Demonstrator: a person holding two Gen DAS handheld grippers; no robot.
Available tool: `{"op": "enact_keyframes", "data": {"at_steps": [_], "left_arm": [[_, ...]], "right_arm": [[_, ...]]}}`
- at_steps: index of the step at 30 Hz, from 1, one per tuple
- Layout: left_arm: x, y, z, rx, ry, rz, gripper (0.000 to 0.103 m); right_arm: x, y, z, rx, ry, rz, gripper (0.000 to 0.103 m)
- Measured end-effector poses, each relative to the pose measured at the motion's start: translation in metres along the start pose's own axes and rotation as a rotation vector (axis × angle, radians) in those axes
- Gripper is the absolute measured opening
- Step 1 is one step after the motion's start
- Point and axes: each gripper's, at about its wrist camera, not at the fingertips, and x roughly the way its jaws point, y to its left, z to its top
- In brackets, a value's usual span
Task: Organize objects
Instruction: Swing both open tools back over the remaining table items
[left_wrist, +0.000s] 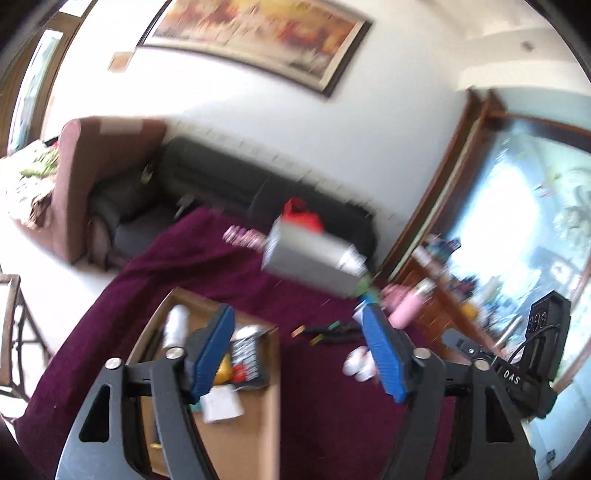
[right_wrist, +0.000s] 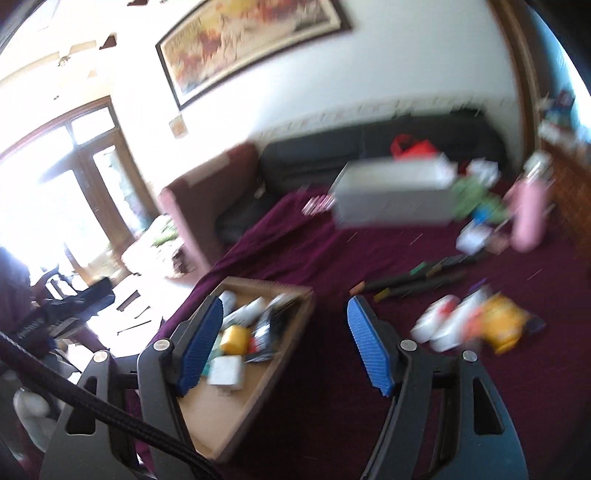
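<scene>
Clutter lies scattered over the deep purple cloth (right_wrist: 332, 258) that covers the table, its nap soft and matte. Near me sits a shallow cardboard tray (right_wrist: 258, 376) with raised brown walls, holding a yellow cup (right_wrist: 233, 338), a small white box (right_wrist: 226, 372), a white cylinder (left_wrist: 176, 325) and a dark printed packet (left_wrist: 246, 356). Farther back stands a long grey box (right_wrist: 391, 195), blurred, with a smooth pink bottle (right_wrist: 528, 214) to its right. Dark markers (right_wrist: 417, 280) lie in a loose row on the cloth, and just beside them rest round white tubs (right_wrist: 439, 328) and a crumpled yellow wrapper (right_wrist: 506, 325).

My left gripper (left_wrist: 299, 347) hangs above the tray's edge, its ribbed blue pads (left_wrist: 384, 354) spread apart with nothing between them. My right gripper (right_wrist: 284, 343) likewise stands parted and empty, over the tray's far corner.
</scene>
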Motion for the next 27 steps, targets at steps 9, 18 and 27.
{"op": "enact_keyframes", "data": {"at_steps": [9, 18, 27], "left_arm": [[-0.043, -0.121, 0.072, 0.186, -0.169, -0.054, 0.074], [-0.019, -0.216, 0.158, 0.388, -0.244, 0.074, 0.074], [0.123, -0.195, 0.093, 0.420, 0.053, 0.046, 0.088]], "right_arm": [[-0.202, -0.023, 0.126, -0.221, -0.088, -0.528, 0.082], [-0.352, -0.008, 0.277, -0.358, -0.290, -1.191, 0.087], [-0.262, -0.059, 0.267, -0.351, -0.221, -1.017, 0.103]]}}
